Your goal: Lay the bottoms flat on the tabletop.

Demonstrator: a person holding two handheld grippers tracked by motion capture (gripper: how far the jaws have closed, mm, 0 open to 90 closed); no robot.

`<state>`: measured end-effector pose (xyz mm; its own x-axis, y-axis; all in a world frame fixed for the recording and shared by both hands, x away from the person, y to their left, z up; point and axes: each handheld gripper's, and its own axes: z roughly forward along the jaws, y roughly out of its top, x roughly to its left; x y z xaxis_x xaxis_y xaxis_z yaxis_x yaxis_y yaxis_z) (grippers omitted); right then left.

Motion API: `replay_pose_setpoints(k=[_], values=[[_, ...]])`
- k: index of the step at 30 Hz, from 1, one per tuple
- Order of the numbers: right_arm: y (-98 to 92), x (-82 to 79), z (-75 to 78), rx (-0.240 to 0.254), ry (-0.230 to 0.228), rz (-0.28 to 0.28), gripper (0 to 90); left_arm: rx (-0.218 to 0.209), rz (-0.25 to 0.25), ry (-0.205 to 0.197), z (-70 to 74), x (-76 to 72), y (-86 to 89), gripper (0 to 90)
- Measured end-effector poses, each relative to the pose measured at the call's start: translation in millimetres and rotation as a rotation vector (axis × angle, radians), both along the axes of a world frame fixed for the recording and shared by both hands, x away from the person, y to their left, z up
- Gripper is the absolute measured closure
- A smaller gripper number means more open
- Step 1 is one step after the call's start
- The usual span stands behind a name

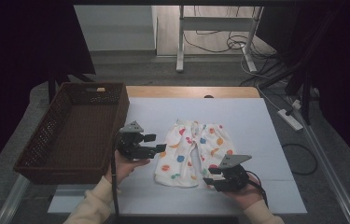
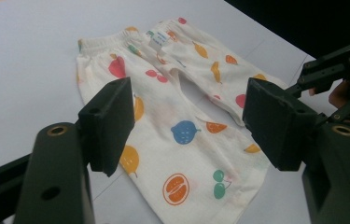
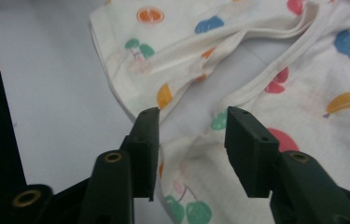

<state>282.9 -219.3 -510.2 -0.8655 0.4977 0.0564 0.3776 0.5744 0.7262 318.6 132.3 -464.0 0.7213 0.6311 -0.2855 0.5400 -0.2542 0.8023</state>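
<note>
The shorts (image 1: 194, 153) lie flat mid-table, ready for folding. Your left gripper (image 1: 156, 143) hovers released just left of them. Your right gripper (image 3: 192, 135) stands released over the near hem; the basket (image 1: 32, 158) waits at left.

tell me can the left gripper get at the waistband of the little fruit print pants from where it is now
Probably yes. The left gripper hovers open just left of the pants, and the waistband lies flat on the white mat with nothing between them.
</note>
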Motion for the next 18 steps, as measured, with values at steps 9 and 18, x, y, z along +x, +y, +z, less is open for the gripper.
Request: replay_pose_setpoints(k=[9, 18], values=[[-1.9, 6.0, 5.2, 0.078, 0.000, -0.012, 47.9, -0.007, 0.001, -0.001, -1.5, -1.7, -0.3, 33.5], [6.7, 7.9, 5.5, 0.101, -0.014, 0.009, 44.2, -0.003, 0.019, 0.006, -4.9, -0.1, -0.6, 32.0]])
